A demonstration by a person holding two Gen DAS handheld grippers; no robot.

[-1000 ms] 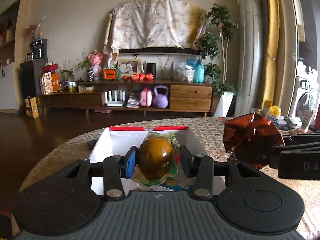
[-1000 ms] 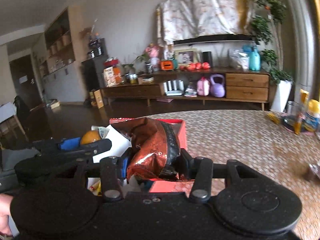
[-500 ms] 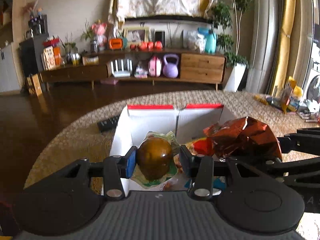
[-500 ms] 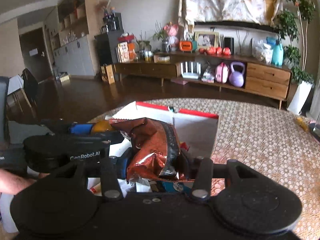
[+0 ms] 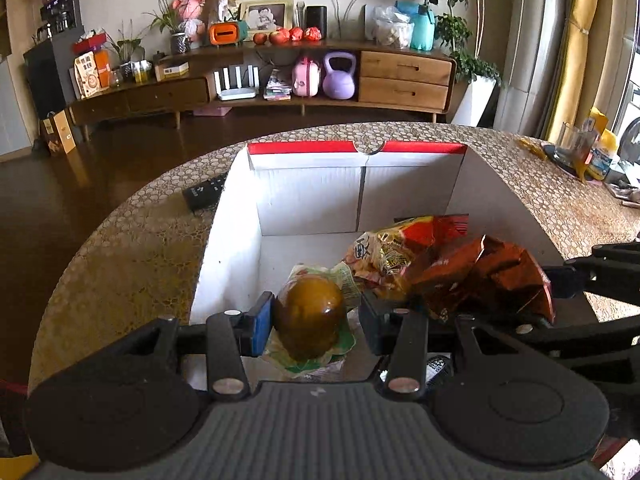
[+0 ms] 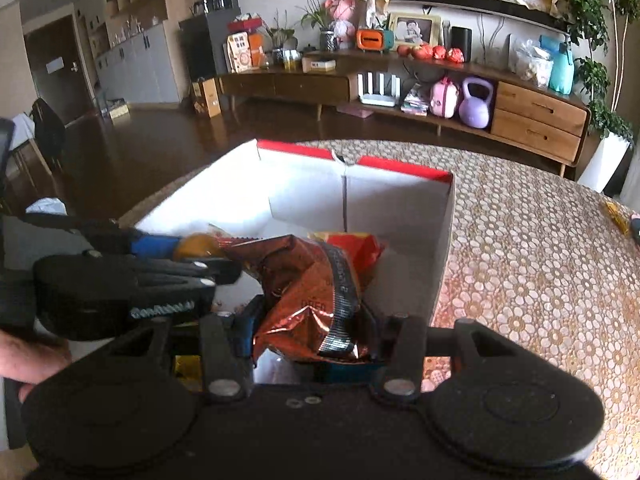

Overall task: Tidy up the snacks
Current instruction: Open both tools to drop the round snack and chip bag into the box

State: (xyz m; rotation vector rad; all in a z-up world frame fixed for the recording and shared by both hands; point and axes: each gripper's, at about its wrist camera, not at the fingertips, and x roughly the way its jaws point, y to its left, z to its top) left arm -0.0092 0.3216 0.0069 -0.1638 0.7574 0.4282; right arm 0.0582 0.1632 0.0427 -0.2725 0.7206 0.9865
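My left gripper (image 5: 314, 326) is shut on a packaged brown egg (image 5: 310, 316) in clear and green wrap, held low over the open white box (image 5: 312, 196) with a red rim. My right gripper (image 6: 310, 330) is shut on a crinkled brown foil snack bag (image 6: 308, 296), also inside the box's opening (image 6: 360, 196). In the left wrist view that foil bag (image 5: 492, 280) hangs just right of the egg. A red and yellow snack pack (image 5: 400, 244) lies in the box beyond both. The left gripper (image 6: 192, 264) shows at the left of the right wrist view.
The box stands on a round table with a patterned cloth (image 6: 540, 264). A dark remote (image 5: 206, 196) lies left of the box. A glass and bottles (image 5: 580, 152) crowd the table's far right edge. A hand (image 6: 28, 356) holds the left tool.
Both grippers have tipped downward and sunk into the box's opening, still holding the egg and the foil bag. The box's inside and the red and yellow pack have come into view.
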